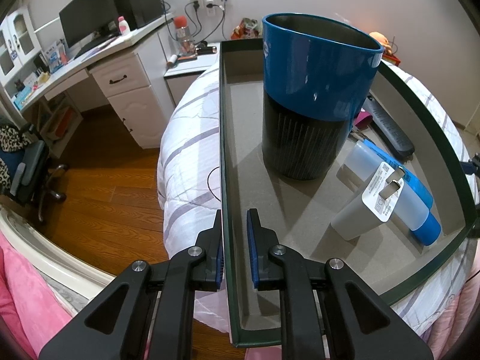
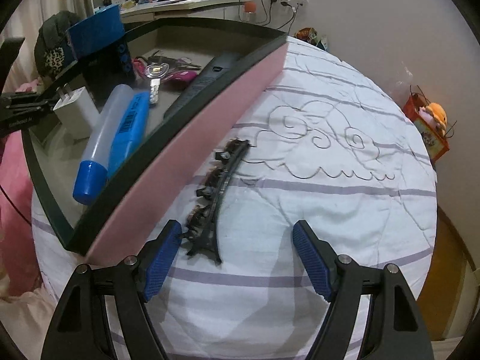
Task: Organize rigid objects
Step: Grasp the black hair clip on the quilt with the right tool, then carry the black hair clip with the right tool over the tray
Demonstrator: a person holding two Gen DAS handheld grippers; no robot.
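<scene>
My left fingers pinched the box wall at its near corner; my right fingers hung spread over the hair clip on the bed, beside the box. A skewed grab risked snagging the quilt.

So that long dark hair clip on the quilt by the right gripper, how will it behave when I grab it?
The hair clip looks thin, rigid and light, so it should lift without drooping. It is long and slightly curved; gripped at one end by the right gripper it may pivot. The decorations along it look delicate, and the soft quilt could let it sink under pressure.
</scene>
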